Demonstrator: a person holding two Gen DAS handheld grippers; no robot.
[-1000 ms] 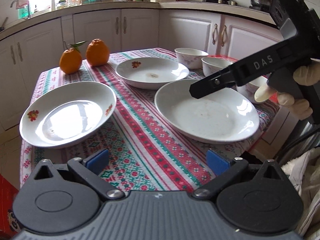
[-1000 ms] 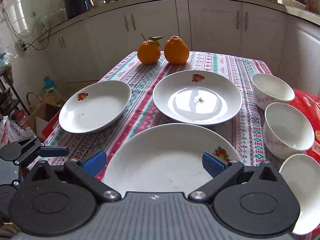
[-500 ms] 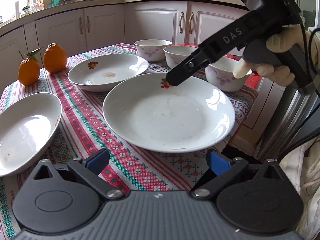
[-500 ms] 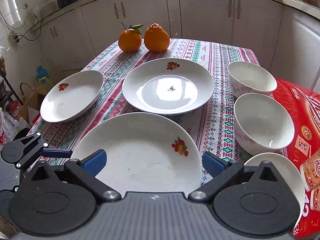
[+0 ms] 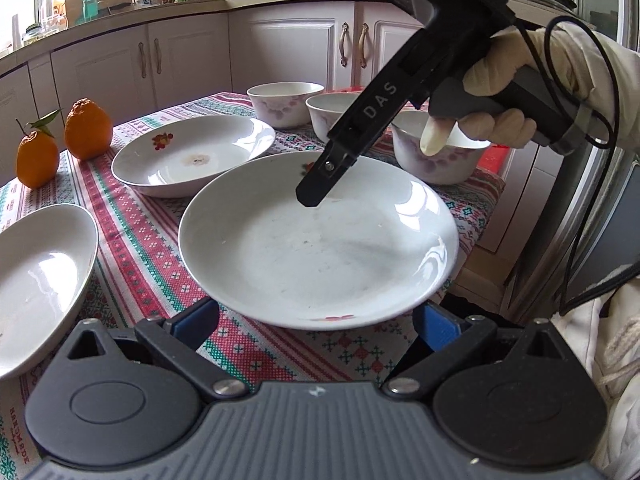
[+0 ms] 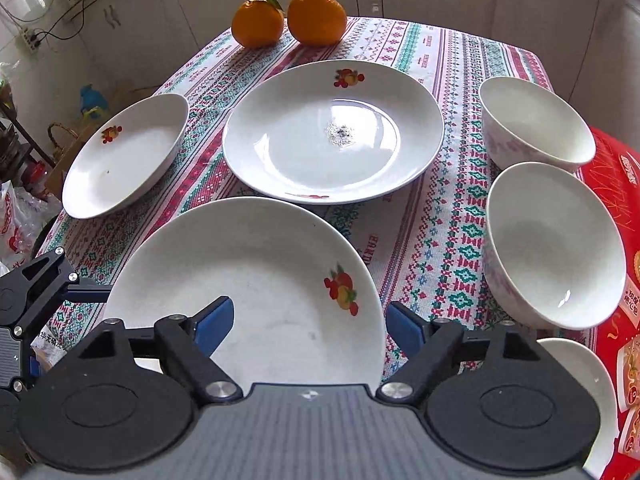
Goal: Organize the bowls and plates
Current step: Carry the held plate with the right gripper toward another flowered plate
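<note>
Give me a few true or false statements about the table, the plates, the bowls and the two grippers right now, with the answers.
1. Two oranges sit at the table's far end. True.
2. The three plates are stacked. False: the near plate, middle plate and left plate lie apart on the tablecloth.
3. The right gripper straddles the near plate's rim, one finger inside the dish and one outside. True; its jaws have just been closing, not yet pinching.
4. One bowl is upside down. False: all three bowls stand upright.
5. The left gripper holds the left plate. False: it is open and empty, near the near plate's edge.
</note>
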